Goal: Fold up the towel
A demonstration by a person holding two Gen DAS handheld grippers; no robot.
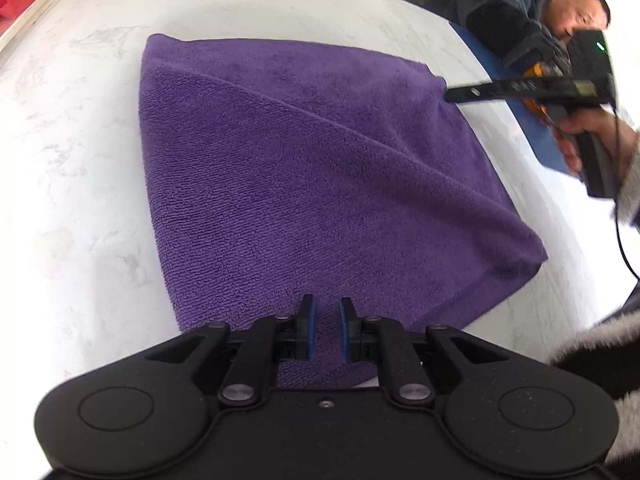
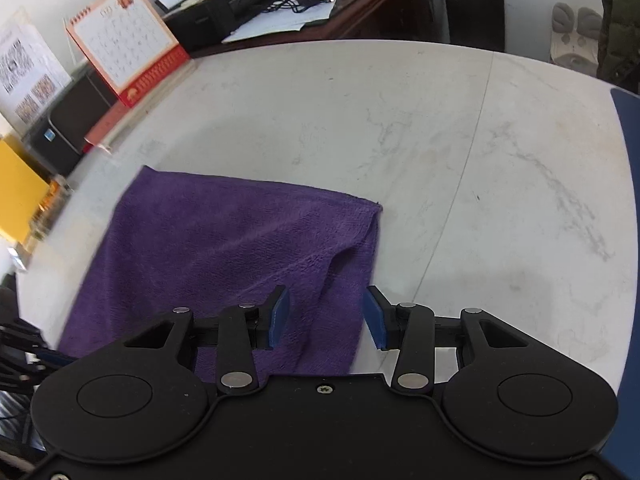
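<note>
Towel (image 1: 304, 184), purple, lies folded on your marble worktop (image 1: 80, 160): left hand-held gripper (image 1: 327, 330) nearly closed and empty above its near edge, right hand-held gripper (image 2: 326, 316) part-open, empty; align corners before your next fold.

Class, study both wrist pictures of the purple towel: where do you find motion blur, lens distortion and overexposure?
Left wrist view: the right tool and the hand holding it are smeared by motion; the white table burns out toward the lower left; the towel weave stays crisp. Right wrist view: the fisheye bends the table edge into an arc; the yellow object at the left margin is blurred.
</note>
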